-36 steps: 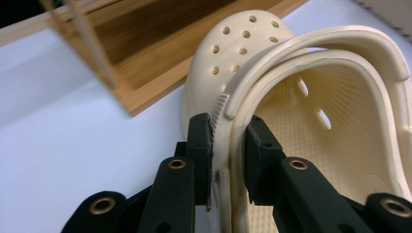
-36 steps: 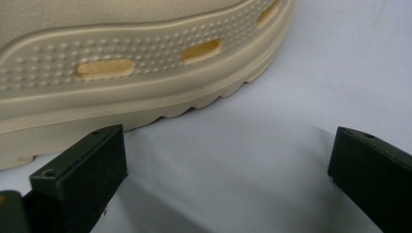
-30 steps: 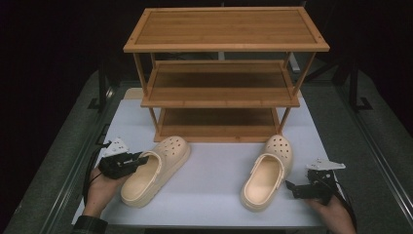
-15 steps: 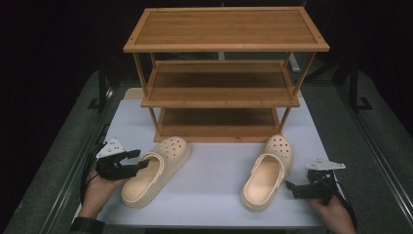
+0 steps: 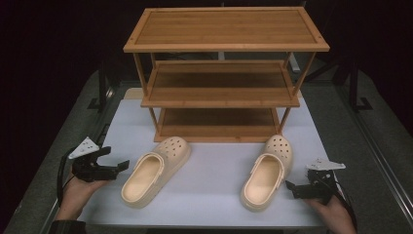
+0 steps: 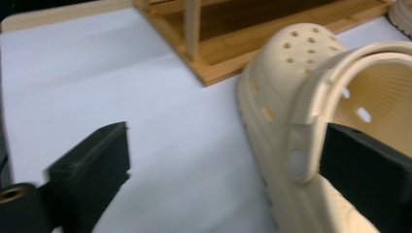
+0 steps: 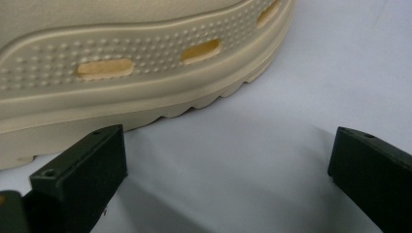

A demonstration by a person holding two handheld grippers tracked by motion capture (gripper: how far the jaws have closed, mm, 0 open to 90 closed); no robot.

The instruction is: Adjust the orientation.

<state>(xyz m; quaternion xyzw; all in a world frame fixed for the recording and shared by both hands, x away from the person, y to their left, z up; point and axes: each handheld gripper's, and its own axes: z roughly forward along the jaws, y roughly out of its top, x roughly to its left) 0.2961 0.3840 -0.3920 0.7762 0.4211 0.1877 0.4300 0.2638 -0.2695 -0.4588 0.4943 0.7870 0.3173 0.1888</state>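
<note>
In front of the 3-tier shelf [image 5: 225, 83], 2 clogs lie on the bench [image 5: 209, 170]. The left gripper [image 5: 113, 167], jaws just opened wide and empty, sits beside the left clog [image 5: 155, 170], cropped in its view. The right gripper [image 5: 291, 187] gapes beside the right clog [image 5: 269, 170].

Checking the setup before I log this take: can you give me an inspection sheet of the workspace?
Surface: white mat on the table, bare in front.
Job's things: left clog and right clog, both flat on the mat before the bamboo rack, whose shelves are empty.
Clutter: nothing seen.
Grippers: left gripper open, jaws just been opening, beside the left clog's heel; right gripper open, beside the right clog.
Cables: one trails from the left gripper.
Surroundings: dark; grey floor.
</note>
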